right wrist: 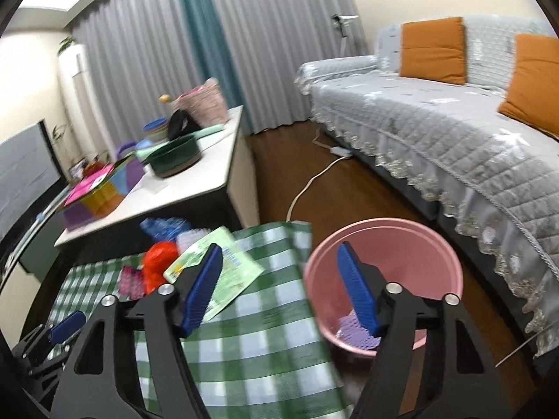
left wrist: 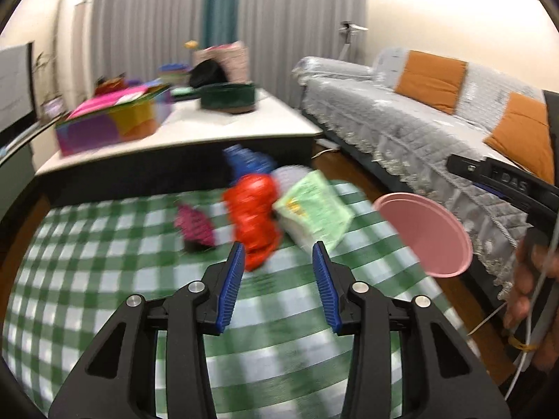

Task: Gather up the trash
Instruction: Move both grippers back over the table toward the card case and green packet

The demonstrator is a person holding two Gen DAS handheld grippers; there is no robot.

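On a green-checked tablecloth (left wrist: 104, 279) lies blurred trash: a red crumpled wrapper (left wrist: 253, 209), a pale green packet (left wrist: 314, 209), a magenta scrap (left wrist: 194, 223) and a blue piece (left wrist: 244, 162) behind them. My left gripper (left wrist: 278, 255) stands open just short of the red wrapper, with nothing between its fingers. A pink bin (left wrist: 424, 234) stands off the table's right edge. In the right wrist view my right gripper (right wrist: 279, 248) is open and empty, over the table edge and the pink bin (right wrist: 401, 244). A purple scrap (right wrist: 353, 328) lies in the bin.
A white low table (right wrist: 195, 181) behind carries a colourful box (left wrist: 108, 122), a dark green bowl (left wrist: 229, 96) and a basket (right wrist: 202, 104). A grey sofa (right wrist: 436, 132) with orange cushions runs along the right. A white cable (right wrist: 307, 185) crosses the wooden floor.
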